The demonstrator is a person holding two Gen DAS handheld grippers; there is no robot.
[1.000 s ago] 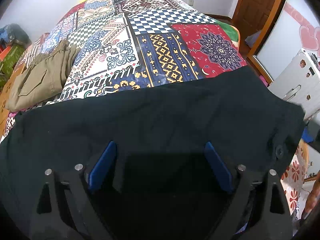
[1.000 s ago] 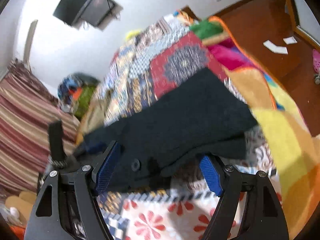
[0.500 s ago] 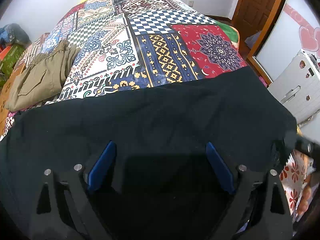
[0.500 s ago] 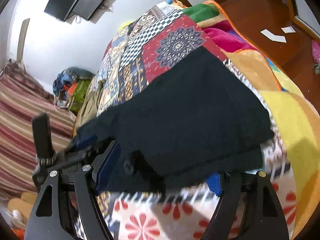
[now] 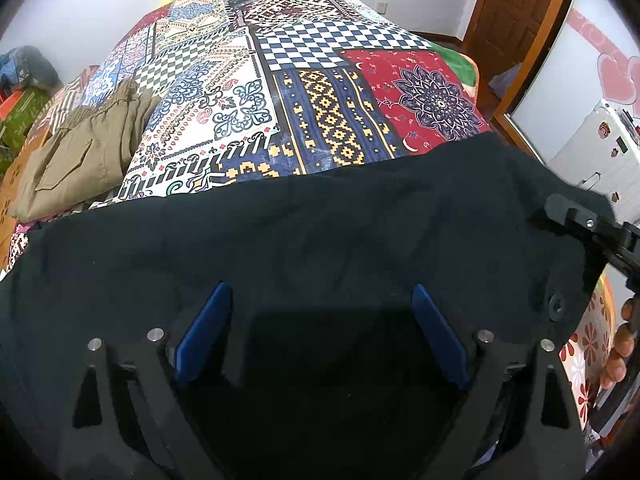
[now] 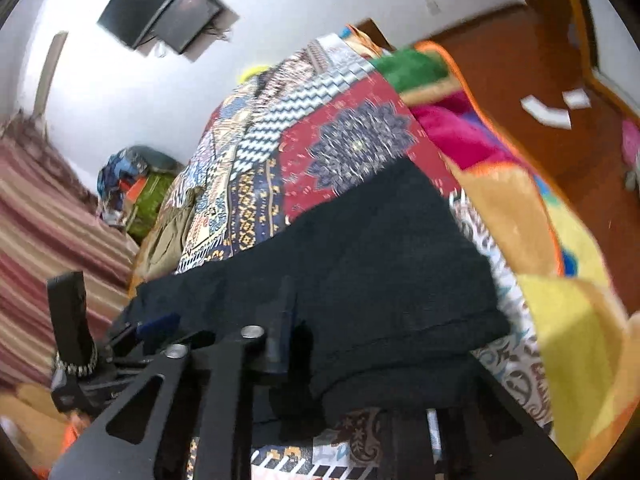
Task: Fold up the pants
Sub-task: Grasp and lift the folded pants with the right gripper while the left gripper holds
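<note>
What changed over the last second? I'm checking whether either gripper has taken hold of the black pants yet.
The right gripper has just closed its jaws on the waist edge of the black pants, near the button. The left gripper kept its jaws open over the fabric. The khaki pants stayed put.

No legible text or labels

A patchwork quilt (image 5: 248, 92) is covering the bed; folded khaki trousers (image 5: 80, 152) are lying at its left edge; perhaps a television (image 6: 168, 4) is hanging on the wall.
</note>
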